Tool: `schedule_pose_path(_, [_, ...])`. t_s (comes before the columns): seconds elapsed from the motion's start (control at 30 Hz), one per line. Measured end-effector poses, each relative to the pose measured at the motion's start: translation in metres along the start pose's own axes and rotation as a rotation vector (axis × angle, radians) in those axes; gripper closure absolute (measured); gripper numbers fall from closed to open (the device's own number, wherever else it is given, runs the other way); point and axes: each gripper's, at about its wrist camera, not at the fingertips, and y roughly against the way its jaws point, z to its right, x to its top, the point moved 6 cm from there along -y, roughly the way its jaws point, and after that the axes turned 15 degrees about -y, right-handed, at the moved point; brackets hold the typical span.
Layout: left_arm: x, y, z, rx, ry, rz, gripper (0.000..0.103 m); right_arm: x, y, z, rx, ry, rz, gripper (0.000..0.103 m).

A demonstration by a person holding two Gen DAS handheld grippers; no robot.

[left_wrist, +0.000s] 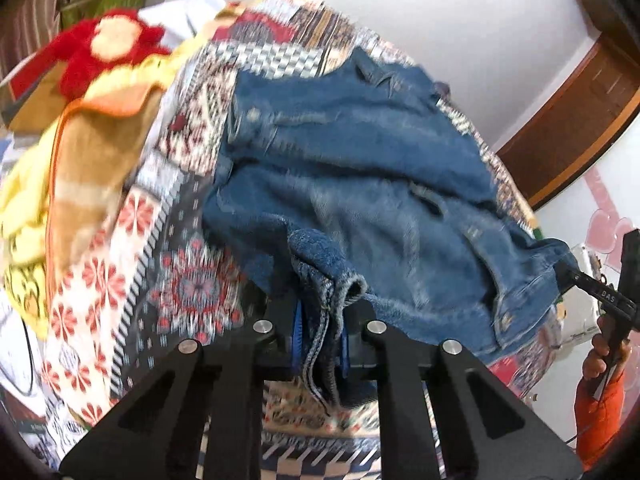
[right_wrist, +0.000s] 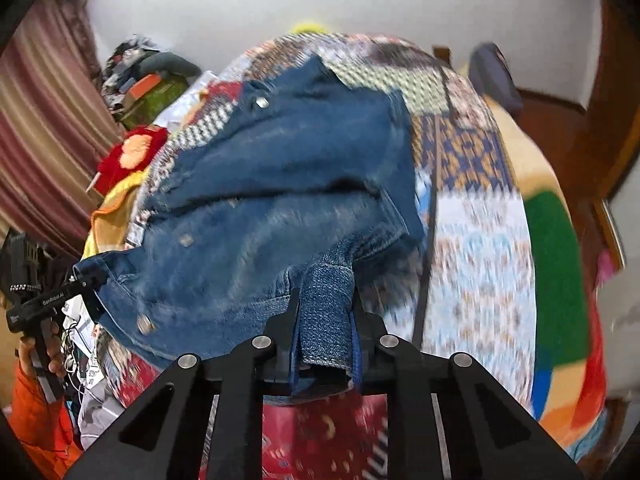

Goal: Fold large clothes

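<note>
Mostly blurred, both views. Denim jacket (left_wrist: 360,184) lies spread on the bed's patchwork bedspread (left_wrist: 188,280), its near edges lifted. Left gripper (left_wrist: 320,344): fingers closed tight on a bunched fold of jacket hem; fingertips hidden by cloth. Right gripper (right_wrist: 326,344): fingers likewise clamped on a denim fold. Red plush toy (left_wrist: 108,48) at 10 o'clock on a yellow-brown blanket (left_wrist: 88,152). Orange sleeve (left_wrist: 600,420) cut off at 4 o'clock.

Left gripper (left_wrist: 320,344) and right gripper (right_wrist: 326,340) angled downward, jaws clamped
</note>
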Motion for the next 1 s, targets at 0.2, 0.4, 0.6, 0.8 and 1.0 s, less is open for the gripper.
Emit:
schedule_pose_path(0.2, [0.059, 0.014, -0.006, 0.007, -0.039, 0.108, 0.091, 0.055, 0.006, -0.037, 0.031, 0.098, 0.116, 0.089])
schedule_pose_path(0.4, [0.129, 0.013, -0.024, 0.063, -0.083, 0.194, 0.092, 0.126, -0.007, -0.061, 0.026, 0.132, 0.197, 0.09])
schedule_pose_path(0.6, [0.191, -0.024, -0.048, 0.107, -0.071, 0.205, 0.092, 0.2, -0.052, -0.077, -0.029, 0.138, 0.211, 0.09])
schedule_pose_path(0.8, [0.246, -0.079, -0.074, 0.103, -0.036, 0.181, 0.092, 0.257, -0.098, -0.084, -0.064, 0.124, 0.22, 0.091])
schedule_pose_path(1.0, [0.256, -0.152, -0.095, 0.143, -0.041, 0.072, 0.092, 0.284, -0.176, -0.057, -0.137, 0.049, 0.142, 0.091])
